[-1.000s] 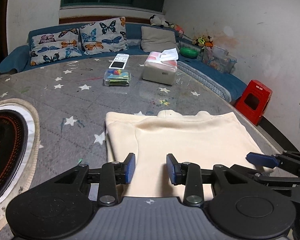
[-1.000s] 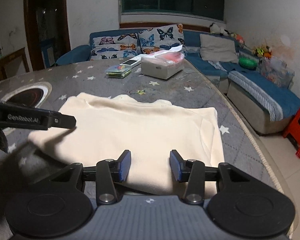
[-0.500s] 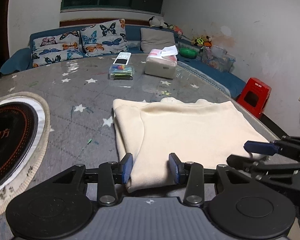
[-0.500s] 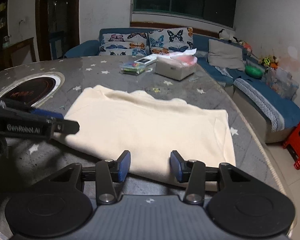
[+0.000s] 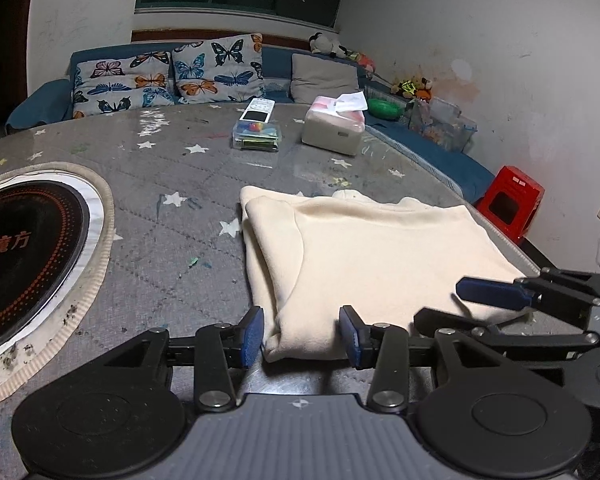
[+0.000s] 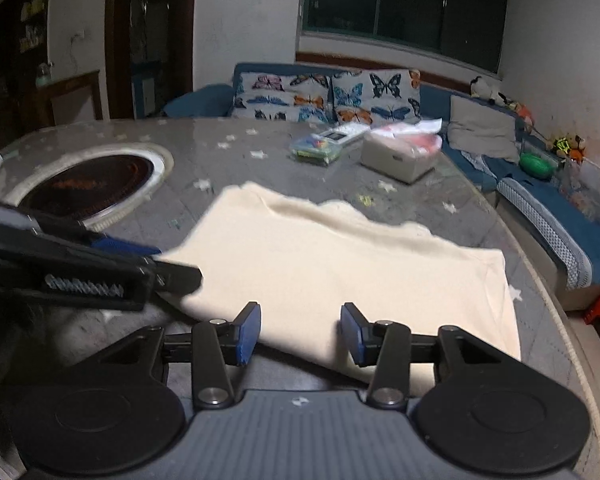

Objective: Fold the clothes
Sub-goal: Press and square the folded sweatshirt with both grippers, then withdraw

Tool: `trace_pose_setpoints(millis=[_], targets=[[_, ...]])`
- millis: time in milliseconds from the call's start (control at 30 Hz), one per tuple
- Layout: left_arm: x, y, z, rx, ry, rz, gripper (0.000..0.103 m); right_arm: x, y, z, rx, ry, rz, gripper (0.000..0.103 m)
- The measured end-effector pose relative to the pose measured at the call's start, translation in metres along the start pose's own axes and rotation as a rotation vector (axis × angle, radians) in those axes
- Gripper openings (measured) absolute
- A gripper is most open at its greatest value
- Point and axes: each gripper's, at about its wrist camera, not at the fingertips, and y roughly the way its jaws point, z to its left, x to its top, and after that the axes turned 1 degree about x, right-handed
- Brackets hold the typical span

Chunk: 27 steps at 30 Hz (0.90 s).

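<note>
Soft, light cream garment (image 5: 380,256) lying part-folded on the grey surface (image 5: 160,184), 2 grippers, left gripper (image 5: 302,334) just widened and right gripper (image 6: 300,332), jaws spread empty at its near edge, likely best pinched at the corners.

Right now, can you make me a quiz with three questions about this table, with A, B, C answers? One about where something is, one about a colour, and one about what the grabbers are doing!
1. Where is the tissue box?
A. On the cream garment
B. On the table, beyond the cream garment
C. On the red stool

2. What colour are the pads on the left gripper?
A. Blue
B. Yellow
C. White

3. How does the right gripper stand?
A. Shut tight, lifting the garment
B. Open, at the garment's near edge
C. Holding the remote

Answers:
1 B: the box sits on the table past the cream garment, near the remote.
2 A: both pads are blue.
3 B: its jaws stand apart with flat cloth between them, nothing pinched.
</note>
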Motion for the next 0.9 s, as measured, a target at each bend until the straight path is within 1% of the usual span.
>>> trace_pose_setpoints(millis=[133,267,367,467,533,600,633,733,767,867,900], targets=[[-0.002,0.001,0.002,0.001,-0.013,0.008,0.046,-0.004,0.011,0.006,0.011,-0.012,0.027,0.045],[-0.001,0.0,0.002,0.004,-0.019,0.012,0.047,-0.004,0.003,0.003,0.015,0.006,0.007,0.046],[0.0,0.001,0.002,0.009,-0.021,0.019,0.05,-0.005,-0.004,-0.006,-0.015,0.03,-0.005,0.046],[0.0,0.001,0.002,0.013,-0.026,0.024,0.052,-0.012,-0.003,-0.015,-0.033,0.057,0.026,0.05],[0.0,0.0,0.002,0.015,-0.026,0.025,0.054,-0.017,-0.003,-0.016,-0.038,0.059,0.036,0.051],[0.0,-0.002,0.001,0.016,-0.024,0.029,0.057,-0.017,-0.006,-0.018,-0.036,0.069,0.026,0.058],[0.0,-0.003,0.001,0.017,-0.022,0.03,0.058,-0.017,-0.008,-0.019,-0.037,0.074,0.022,0.06],[-0.001,-0.005,-0.002,0.025,-0.013,0.033,0.064,-0.017,-0.01,-0.021,-0.046,0.084,0.016,0.064],[-0.002,-0.006,-0.002,0.027,-0.011,0.036,0.067,-0.018,-0.011,-0.021,-0.05,0.09,0.015,0.067],[-0.004,-0.009,-0.003,0.033,-0.006,0.038,0.069,-0.019,-0.014,-0.023,-0.062,0.111,0.011,0.073],[-0.005,-0.01,-0.003,0.034,-0.004,0.039,0.07,-0.02,-0.015,-0.023,-0.067,0.119,0.009,0.077]])
